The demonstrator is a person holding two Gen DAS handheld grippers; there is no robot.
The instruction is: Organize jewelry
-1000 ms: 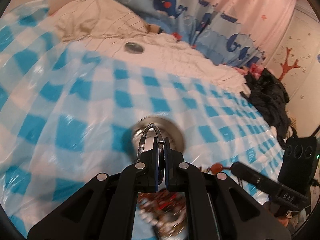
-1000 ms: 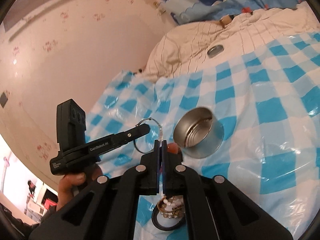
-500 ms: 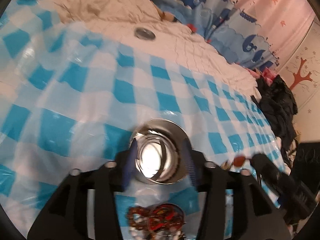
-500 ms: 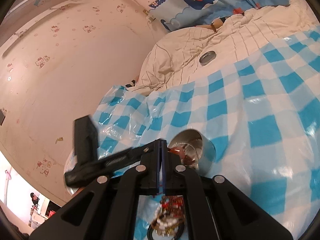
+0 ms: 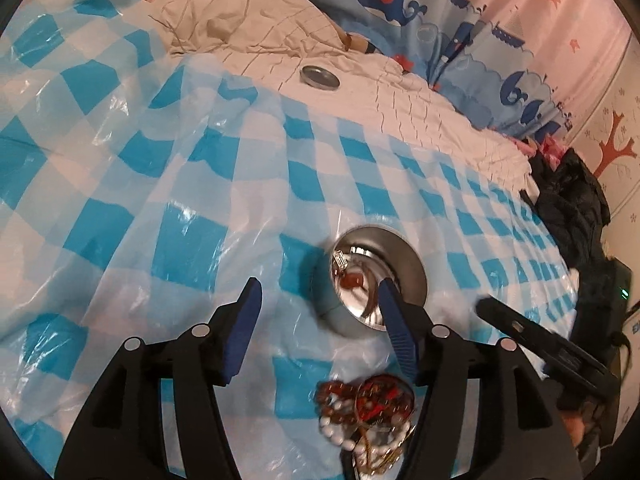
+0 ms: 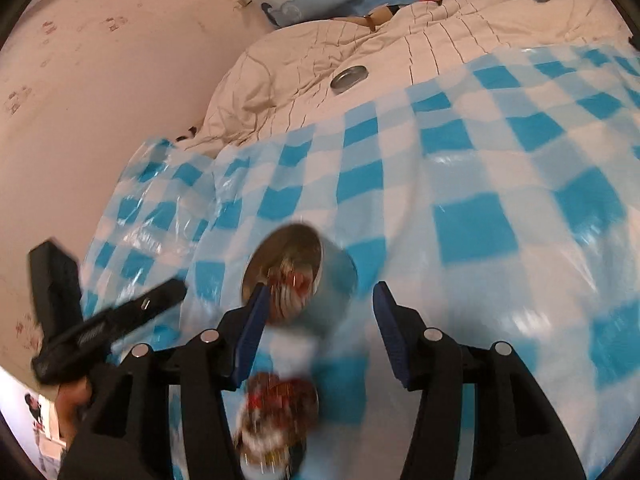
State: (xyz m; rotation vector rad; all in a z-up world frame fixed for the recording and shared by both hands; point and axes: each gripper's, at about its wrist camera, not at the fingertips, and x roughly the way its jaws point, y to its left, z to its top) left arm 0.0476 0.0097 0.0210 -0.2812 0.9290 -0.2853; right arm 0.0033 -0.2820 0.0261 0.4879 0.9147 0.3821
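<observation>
from the left wrist, the left tool (image 5: pixel 318 312) is spread wide and holds nothing, its right finger crossing the rim of the steel tin (image 5: pixel 412 268) on the blue-checked sheet (image 5: pixel 180 248) — a red-beaded piece (image 5: pixel 352 279) lies inside, and the jewelry pile (image 5: pixel 366 412) sits just below. from the right wrist, the right tool (image 6: pixel 318 320) is likewise wide open and empty, the tin (image 6: pixel 336 280) tipped between its fingers — the heap (image 6: pixel 280 412) is blurred beneath.
</observation>
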